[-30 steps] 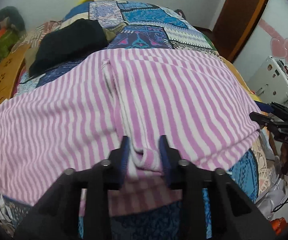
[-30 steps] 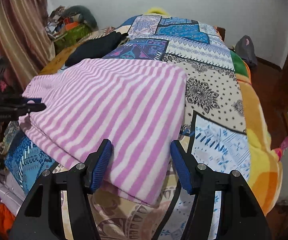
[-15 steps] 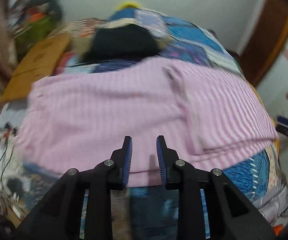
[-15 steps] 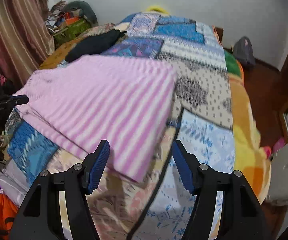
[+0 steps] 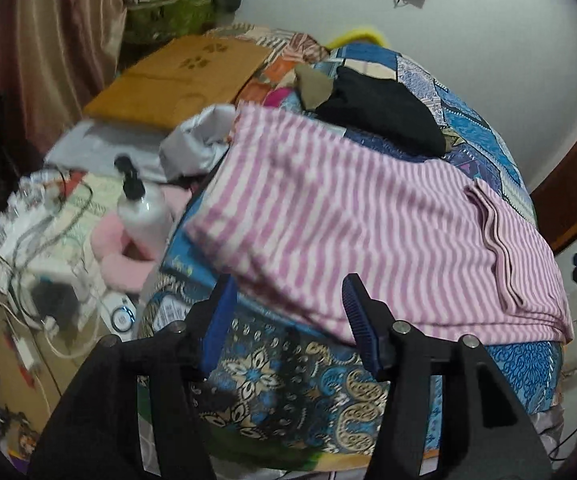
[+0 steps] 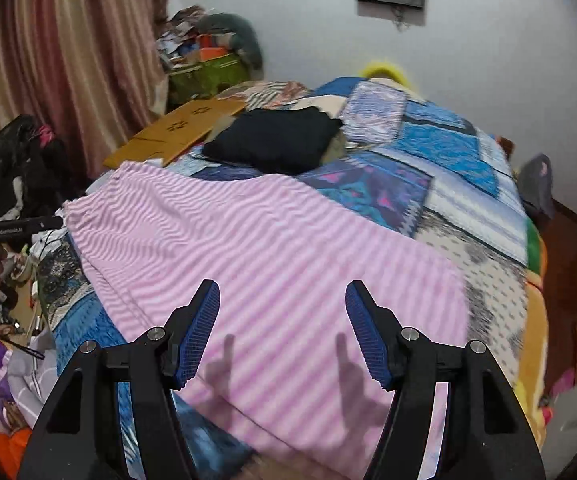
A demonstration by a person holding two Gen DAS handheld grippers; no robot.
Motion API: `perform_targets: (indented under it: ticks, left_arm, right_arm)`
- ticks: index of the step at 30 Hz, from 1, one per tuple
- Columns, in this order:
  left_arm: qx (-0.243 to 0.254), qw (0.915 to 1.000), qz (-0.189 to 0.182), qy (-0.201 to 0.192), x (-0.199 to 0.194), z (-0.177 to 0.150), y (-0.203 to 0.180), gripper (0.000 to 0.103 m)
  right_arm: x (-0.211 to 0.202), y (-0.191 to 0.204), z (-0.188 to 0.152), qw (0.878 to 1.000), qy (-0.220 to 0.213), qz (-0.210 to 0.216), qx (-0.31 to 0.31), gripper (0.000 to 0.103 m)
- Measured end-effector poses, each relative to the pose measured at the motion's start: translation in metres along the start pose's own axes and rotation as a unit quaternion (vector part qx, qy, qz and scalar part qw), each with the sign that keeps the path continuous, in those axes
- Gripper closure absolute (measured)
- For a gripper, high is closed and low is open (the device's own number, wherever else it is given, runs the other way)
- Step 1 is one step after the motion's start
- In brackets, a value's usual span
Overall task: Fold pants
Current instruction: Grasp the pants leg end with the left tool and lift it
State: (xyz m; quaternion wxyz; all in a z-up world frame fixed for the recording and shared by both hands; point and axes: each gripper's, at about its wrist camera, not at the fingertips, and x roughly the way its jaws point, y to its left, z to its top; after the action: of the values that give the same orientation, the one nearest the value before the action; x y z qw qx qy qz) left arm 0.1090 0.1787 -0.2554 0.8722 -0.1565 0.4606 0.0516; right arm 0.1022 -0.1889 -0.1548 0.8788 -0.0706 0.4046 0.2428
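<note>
Where a second ago the left tool [image 5: 286, 312] was pinched on a bunched fold of the pink-and-white striped pants [image 5: 368, 232], it now hangs over the near left corner of the folded garment with its jaws opening and nothing between the blue pads. Its view has swung left, bringing in a white pump bottle [image 5: 144, 210] and tangled cables beside the bed, with the brown cardboard sheet [image 5: 180, 76] now closer and larger in view. The pants lie flat and folded on the patterned bedspread [image 5: 288, 384], a narrow folded strip along their right side, a black garment [image 5: 384, 110] beyond them. The right tool [image 6: 282, 322] was low at the pants' near right corner; now it sits higher, above the middle of the striped cloth [image 6: 268, 248], jaws apart and holding nothing, their shadows falling on the fabric.
</note>
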Motion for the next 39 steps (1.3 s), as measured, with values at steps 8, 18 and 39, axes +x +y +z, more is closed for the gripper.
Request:
perform_targets:
  ticks: [8, 18, 39]
  left_arm:
    - [-0.040, 0.9982, -0.032, 0.032, 0.028, -0.011, 0.021, 0.048]
    - [-0.116, 0.9892, -0.084, 0.030, 0.054, 0.006, 0.047, 0.048]
    - [-0.003, 0.9989, -0.020, -0.042, 0.035, 0.068, -0.014, 0.093]
  right_arm:
    - [0.043, 0.018, -0.011, 0.998, 0.062, 0.001, -0.006, 0.041]
    - [0.045, 0.018, -0.013, 0.998, 0.061, 0.005, -0.006, 0.035]
    - [0.027, 0.005, -0.013, 0.998, 0.044, 0.011, 0.032, 0.033]
